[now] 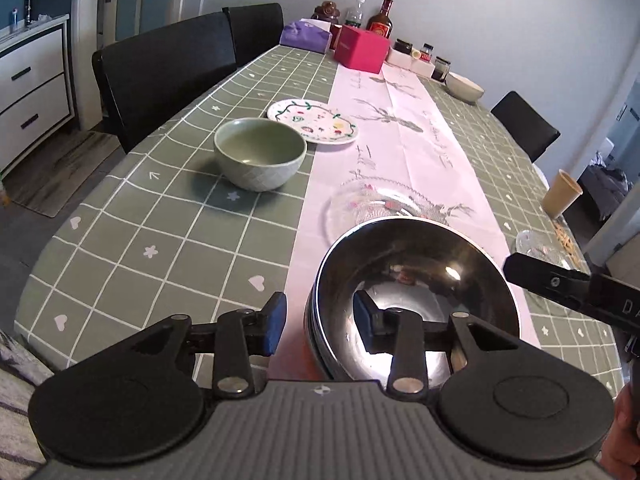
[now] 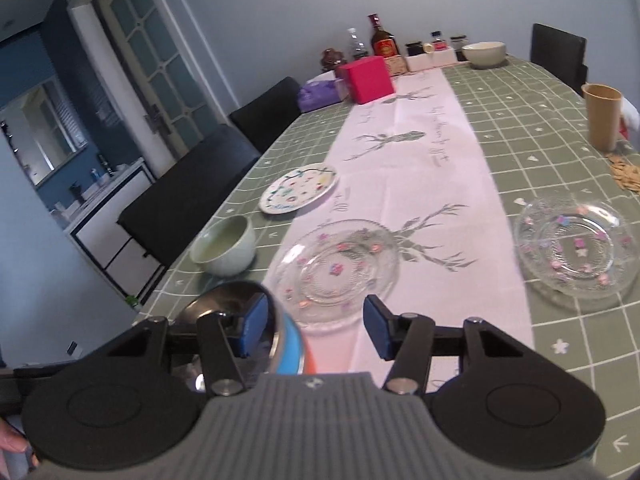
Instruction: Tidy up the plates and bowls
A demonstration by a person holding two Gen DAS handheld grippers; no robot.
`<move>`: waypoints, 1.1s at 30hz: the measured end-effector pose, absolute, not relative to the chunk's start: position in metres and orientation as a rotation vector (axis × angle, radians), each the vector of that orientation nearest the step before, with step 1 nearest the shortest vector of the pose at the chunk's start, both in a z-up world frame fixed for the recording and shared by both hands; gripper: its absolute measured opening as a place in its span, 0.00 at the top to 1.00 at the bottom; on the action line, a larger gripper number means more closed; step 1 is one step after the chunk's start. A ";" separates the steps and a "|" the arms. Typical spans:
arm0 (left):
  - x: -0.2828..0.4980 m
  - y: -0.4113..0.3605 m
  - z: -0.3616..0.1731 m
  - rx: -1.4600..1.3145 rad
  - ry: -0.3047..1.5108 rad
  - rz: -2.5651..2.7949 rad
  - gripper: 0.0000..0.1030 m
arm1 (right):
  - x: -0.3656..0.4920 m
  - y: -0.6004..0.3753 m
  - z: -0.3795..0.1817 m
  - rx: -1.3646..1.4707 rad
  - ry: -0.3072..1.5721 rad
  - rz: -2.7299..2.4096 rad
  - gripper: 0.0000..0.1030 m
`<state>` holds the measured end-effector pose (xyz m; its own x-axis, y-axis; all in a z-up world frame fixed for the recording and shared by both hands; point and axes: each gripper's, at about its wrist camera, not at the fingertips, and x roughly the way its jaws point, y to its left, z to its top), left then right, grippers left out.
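Both grippers stand released: the left gripper (image 1: 320,322) straddles the shiny steel bowl's (image 1: 416,276) round rim without pressing. The right gripper (image 2: 312,326) hovers before a ribbed glass plate (image 2: 336,268).

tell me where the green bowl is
The green bowl sits on the checked cloth left of the runner, just nearer than the painted plate.

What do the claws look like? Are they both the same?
Yes, they match. Each claw, left and right, has two black metal arms with silver rivets, ending in blue pads. Behind sit two round black discs and a ribbed grey body bearing a small round logo.
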<state>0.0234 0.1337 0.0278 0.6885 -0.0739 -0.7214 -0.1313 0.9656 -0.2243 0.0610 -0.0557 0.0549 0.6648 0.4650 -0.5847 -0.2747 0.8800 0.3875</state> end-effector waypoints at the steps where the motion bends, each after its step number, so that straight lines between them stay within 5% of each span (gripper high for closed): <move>1: 0.023 0.133 0.027 -0.266 0.816 0.035 0.58 | 0.061 -0.052 0.053 0.259 0.734 0.424 0.48; 8: 0.024 0.135 0.017 -0.262 0.849 0.038 0.56 | 0.055 -0.032 0.048 0.135 0.690 0.359 0.55; 16: 0.021 0.131 0.014 -0.221 0.858 0.049 0.52 | 0.057 -0.029 0.042 0.146 0.717 0.388 0.86; 33: 0.019 0.133 0.014 -0.233 0.844 0.047 0.46 | 0.063 -0.023 0.034 0.151 0.738 0.386 0.92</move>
<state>0.0194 0.1327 0.0143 0.6649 -0.0511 -0.7452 -0.1331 0.9736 -0.1855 0.0625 -0.0234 0.0340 0.6734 0.3938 -0.6256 -0.2888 0.9192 0.2678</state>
